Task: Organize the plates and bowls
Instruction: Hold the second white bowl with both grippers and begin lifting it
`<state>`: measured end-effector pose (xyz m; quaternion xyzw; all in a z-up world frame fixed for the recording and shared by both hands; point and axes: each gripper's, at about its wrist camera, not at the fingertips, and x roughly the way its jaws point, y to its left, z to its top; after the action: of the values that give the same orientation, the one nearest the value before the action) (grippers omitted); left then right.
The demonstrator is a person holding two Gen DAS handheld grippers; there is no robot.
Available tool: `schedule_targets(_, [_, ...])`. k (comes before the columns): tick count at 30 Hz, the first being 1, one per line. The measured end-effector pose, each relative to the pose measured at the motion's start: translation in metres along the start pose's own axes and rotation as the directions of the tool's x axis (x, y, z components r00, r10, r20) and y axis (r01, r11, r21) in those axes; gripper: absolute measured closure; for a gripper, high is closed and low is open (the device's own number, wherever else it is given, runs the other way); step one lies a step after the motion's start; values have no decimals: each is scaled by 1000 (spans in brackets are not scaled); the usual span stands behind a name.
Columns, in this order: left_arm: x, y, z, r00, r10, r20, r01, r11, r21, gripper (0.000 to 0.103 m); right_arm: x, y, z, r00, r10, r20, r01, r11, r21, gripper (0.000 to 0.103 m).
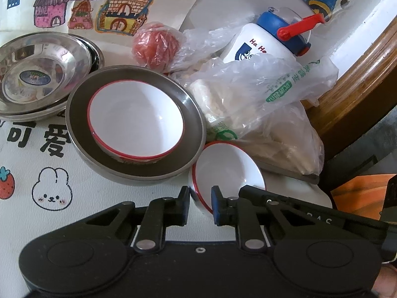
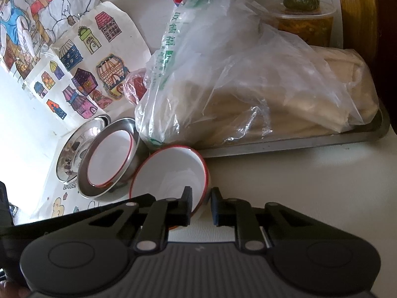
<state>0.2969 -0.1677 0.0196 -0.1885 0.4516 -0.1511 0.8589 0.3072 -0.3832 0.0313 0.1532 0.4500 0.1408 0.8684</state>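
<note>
On the worktop sit two stacked red-rimmed bowls inside one steel bowl; both grippers' fingers pinch a third bowl.

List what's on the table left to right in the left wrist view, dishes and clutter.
Stacked steel plates → steel bowl holding a red-rimmed white bowl → bagged tomato → loose red-rimmed bowl at the left gripper → white bottle with blue cap.
</note>
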Motion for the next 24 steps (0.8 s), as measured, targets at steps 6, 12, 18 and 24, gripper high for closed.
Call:
schedule_targets(6, [-2,0,-1,1000,0,2,0,1000,5,87,-2,0,-1,1000,-3,5,3,1000,12,87])
schedule_targets(12, [-4,0,-4,1000,-6,-6,6,1000,7,87,-3,-2,-3,1000,-9,4,9,1000,16,88])
schedule_targets(18, [-8,-1,-8,1000,-11,-13,12,1000,12,88,-7,1,-7,1000,-21,10,21,1000,6,88])
schedule_targets(24, [-15,0,-11,1000,-22,-12,22,1000,16,89,-13,2,-12,1000,-20,18,20,1000,4,89])
